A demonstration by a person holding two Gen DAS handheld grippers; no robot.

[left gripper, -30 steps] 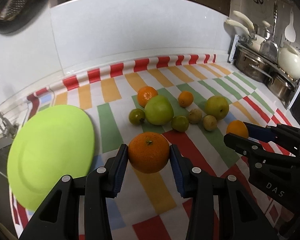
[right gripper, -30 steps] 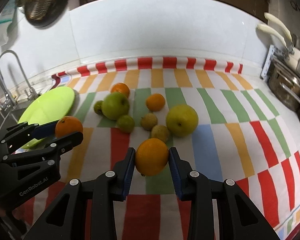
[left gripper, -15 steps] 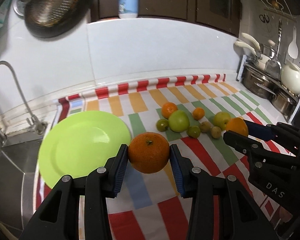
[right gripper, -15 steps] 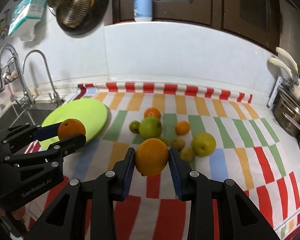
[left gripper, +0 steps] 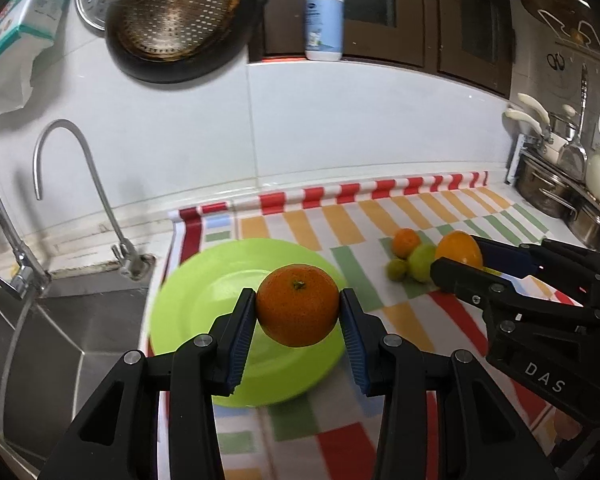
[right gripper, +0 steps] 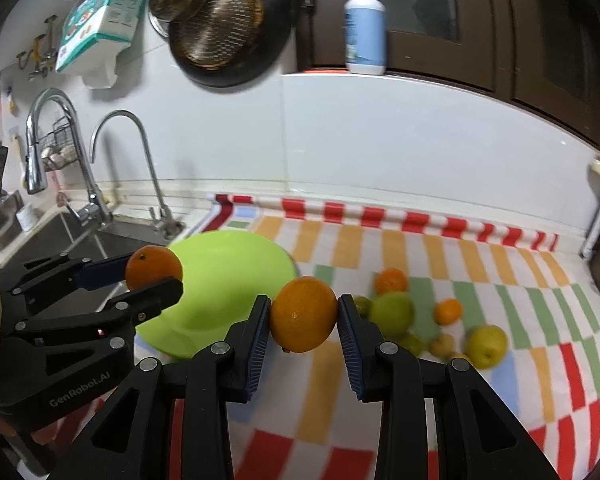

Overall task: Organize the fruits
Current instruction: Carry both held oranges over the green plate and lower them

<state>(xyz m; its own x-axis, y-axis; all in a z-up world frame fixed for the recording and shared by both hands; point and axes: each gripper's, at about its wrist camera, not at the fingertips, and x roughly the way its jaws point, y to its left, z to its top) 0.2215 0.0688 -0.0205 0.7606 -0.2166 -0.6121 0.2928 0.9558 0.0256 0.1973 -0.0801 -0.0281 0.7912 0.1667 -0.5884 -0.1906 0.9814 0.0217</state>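
My left gripper (left gripper: 298, 314) is shut on a dark orange (left gripper: 298, 310) and holds it in the air over the lime-green plate (left gripper: 204, 280). My right gripper (right gripper: 303, 318) is shut on a lighter orange (right gripper: 303, 314), raised above the striped cloth to the right of the plate (right gripper: 220, 272). Each gripper also shows in the other's view, the right gripper (left gripper: 460, 256) and the left gripper (right gripper: 154, 270). Several fruits lie on the cloth: small oranges (right gripper: 390, 280), a green apple (right gripper: 392, 312), a yellow-green apple (right gripper: 486, 346) and small green and brown fruits.
The sink (left gripper: 40, 340) with two taps (right gripper: 120, 152) lies left of the plate. Steel pots (left gripper: 548, 192) stand at the far right. A strainer and pan (right gripper: 224, 28) hang on the wall, and a soap bottle (right gripper: 364, 24) stands on the ledge.
Both grippers rose and swung left with their oranges. The left one now hangs over the plate, and the fruit pile has receded to the right.
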